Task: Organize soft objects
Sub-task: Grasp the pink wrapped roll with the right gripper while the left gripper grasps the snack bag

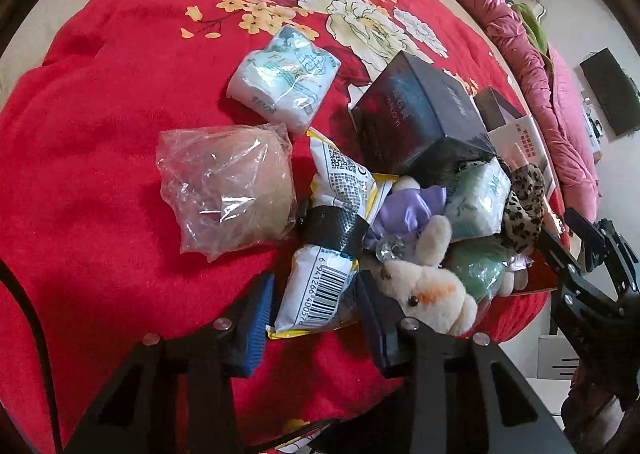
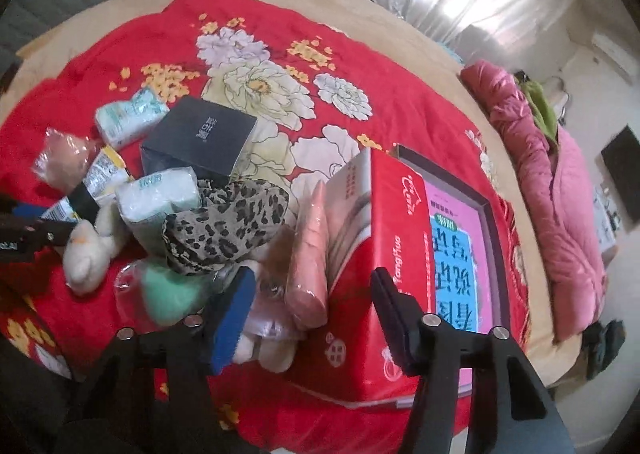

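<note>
A heap of soft things lies on the red flowered blanket (image 1: 100,101). My left gripper (image 1: 316,318) is open, its fingers on either side of a white and yellow packet (image 1: 316,290) with a barcode and a black band. Beside it lie a cream plush toy (image 1: 428,290), a purple cloth (image 1: 408,209), a clear bag with a beige item (image 1: 228,189) and a tissue pack (image 1: 284,77). My right gripper (image 2: 312,314) is open over a pink wrapped item (image 2: 308,254), next to a leopard-print cloth (image 2: 228,225) and a green bagged item (image 2: 168,294).
A dark box (image 1: 420,113) sits behind the heap, also in the right wrist view (image 2: 200,141). A red carton (image 2: 376,254) and a pink-lidded box (image 2: 460,238) lie right of the heap. A pink quilt (image 2: 552,181) is bunched at the bed's right edge.
</note>
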Motion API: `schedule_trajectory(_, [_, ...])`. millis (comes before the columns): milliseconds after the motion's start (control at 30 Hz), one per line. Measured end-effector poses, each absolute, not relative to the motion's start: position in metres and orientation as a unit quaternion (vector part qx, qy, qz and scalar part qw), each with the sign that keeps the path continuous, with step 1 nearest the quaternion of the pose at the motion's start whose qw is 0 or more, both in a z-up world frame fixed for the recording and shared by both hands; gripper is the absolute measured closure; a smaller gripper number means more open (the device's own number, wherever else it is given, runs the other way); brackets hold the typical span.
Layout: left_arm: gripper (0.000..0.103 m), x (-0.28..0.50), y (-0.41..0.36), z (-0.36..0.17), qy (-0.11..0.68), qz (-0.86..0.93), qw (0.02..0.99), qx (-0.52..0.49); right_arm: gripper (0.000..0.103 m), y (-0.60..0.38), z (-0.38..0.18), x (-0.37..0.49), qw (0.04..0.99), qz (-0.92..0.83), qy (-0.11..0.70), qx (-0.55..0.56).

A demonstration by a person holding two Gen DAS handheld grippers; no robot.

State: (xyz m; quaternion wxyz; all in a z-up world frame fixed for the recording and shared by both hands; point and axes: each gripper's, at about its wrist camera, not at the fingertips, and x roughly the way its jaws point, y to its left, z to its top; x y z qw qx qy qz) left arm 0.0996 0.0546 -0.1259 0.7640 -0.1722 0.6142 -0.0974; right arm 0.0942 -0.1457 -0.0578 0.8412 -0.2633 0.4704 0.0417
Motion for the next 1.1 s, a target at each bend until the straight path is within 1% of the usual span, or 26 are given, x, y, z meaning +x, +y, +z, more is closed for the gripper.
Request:
schedule_trajectory(33, [0.062, 0.101, 0.053, -0.126, 0.614, -0.097, 0.764, -0.170, 0.053, -0.144, -0.061, 0.096, 0.838, 0.041, 0.472, -0.271])
schedule_trajectory(100, [0.062, 0.101, 0.052, -0.126, 0.614, -0.094, 0.766, -0.167, 0.058, -0.139, -0.066, 0.098, 0.834, 0.040, 0.469, -0.289])
schedule_trajectory(133, [0.063, 0.102, 0.050, -0.126, 0.613, -0.093, 0.767, -0.164, 0.063, -0.138, -0.069, 0.100, 0.831, 0.043, 0.472, -0.292])
schedule_trajectory(167, [0.065, 0.102, 0.049, -0.127, 0.612, -0.092, 0.768, -0.165, 0.071, -0.138, -0.072, 0.102, 0.828, 0.042, 0.476, -0.292])
schedule_trajectory(200, [0.070, 0.102, 0.049, -0.127, 0.610, -0.095, 0.768, -0.171, 0.077, -0.138, -0.074, 0.103, 0.827, 0.040, 0.481, -0.290])
schedule_trajectory(233, [0.071, 0.103, 0.047, -0.126, 0.609, -0.097, 0.768, -0.175, 0.084, -0.140, -0.075, 0.104, 0.826, 0.040, 0.483, -0.286])
schedule_trajectory(333, [0.073, 0.102, 0.042, -0.124, 0.607, -0.094, 0.772, -0.164, 0.086, -0.149, -0.070, 0.104, 0.836, 0.047, 0.485, -0.253])
schedule_trajectory(400, [0.075, 0.101, 0.040, -0.122, 0.604, -0.097, 0.774, -0.164, 0.087, -0.159, -0.062, 0.104, 0.844, 0.055, 0.491, -0.208])
schedule_trajectory(533, [0.077, 0.096, 0.040, -0.116, 0.597, -0.098, 0.778, -0.166, 0.088, -0.181, -0.046, 0.102, 0.858, 0.077, 0.496, -0.109])
schedule_trajectory(633, [0.078, 0.091, 0.043, -0.109, 0.591, -0.096, 0.783, -0.171, 0.088, -0.193, -0.038, 0.099, 0.862, 0.088, 0.497, -0.053])
schedule_trajectory(833, [0.078, 0.080, 0.046, -0.089, 0.573, -0.099, 0.796, -0.170, 0.088, -0.196, -0.023, 0.086, 0.869, 0.101, 0.484, -0.029])
schedule_trajectory(1100, [0.078, 0.071, 0.051, -0.064, 0.553, -0.088, 0.812, -0.165, 0.088, -0.196, -0.006, 0.074, 0.878, 0.107, 0.466, -0.024])
